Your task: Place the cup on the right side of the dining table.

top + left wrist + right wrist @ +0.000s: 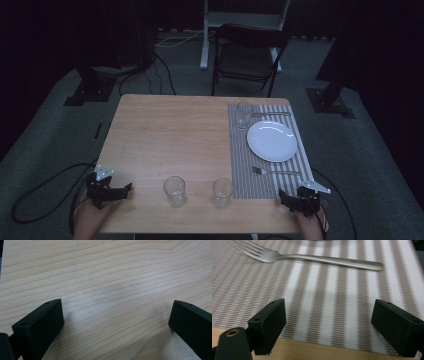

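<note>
Left gripper [107, 190] at the near left corner of the wooden table [170, 135], jaws spread wide, nothing between them but bare wood, holding nothing. Right gripper [300, 199] at the near right corner, jaws also spread wide and empty, poised over the near edge of the striped placemat [240, 165]; cannot tell whether touching it.

Three clear glasses in total: two standing on the bare wood near the front edge, one [175, 191] left of the other [222, 192], slightly apart, between the two grippers; a third glass [244, 115] upright on the far left corner of the placemat. One white plate [272, 141] on the placemat, empty. One fork [307, 258] lying on the placemat between the plate and the right gripper, just ahead of the open jaws. One more piece of cutlery [272, 114] beyond the plate, kind not clear. One dark folding chair [247, 55] behind the table.
</note>
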Demonstrator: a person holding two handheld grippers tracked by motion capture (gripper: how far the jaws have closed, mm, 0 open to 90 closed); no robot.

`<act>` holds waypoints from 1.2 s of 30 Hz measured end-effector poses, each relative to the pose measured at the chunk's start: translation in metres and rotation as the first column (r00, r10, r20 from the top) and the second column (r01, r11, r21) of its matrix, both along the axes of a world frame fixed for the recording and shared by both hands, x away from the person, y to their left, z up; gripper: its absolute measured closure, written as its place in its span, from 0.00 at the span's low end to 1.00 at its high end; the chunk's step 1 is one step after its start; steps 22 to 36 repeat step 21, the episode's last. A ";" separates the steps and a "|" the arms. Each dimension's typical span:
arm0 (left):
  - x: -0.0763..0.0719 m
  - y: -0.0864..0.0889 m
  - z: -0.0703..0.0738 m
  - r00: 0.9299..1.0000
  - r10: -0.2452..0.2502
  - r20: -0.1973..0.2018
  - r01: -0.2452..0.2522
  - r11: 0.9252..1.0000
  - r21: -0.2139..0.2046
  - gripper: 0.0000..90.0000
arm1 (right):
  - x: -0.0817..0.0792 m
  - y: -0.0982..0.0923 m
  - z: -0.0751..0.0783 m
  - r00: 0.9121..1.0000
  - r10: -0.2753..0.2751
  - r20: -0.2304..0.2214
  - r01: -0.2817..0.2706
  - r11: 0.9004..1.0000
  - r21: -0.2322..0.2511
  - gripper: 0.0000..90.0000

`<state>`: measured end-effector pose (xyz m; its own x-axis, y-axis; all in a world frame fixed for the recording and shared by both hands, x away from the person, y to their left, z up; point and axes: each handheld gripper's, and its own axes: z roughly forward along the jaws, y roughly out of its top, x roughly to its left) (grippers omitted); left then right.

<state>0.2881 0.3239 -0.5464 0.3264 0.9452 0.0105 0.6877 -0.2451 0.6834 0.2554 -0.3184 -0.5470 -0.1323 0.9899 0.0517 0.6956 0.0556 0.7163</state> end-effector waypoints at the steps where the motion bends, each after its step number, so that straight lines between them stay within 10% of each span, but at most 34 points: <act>1: 0.000 0.000 0.000 1.000 0.000 0.001 0.000 1.000 -0.001 0.00 | -0.001 -0.001 -0.001 1.000 -0.012 -0.006 0.012 1.000 -0.021 0.13; 36: -0.001 -0.003 0.000 1.000 0.031 -0.001 -0.031 1.000 0.001 0.00 | -0.005 -0.001 -0.003 1.000 -0.029 0.009 0.029 0.999 -0.038 0.13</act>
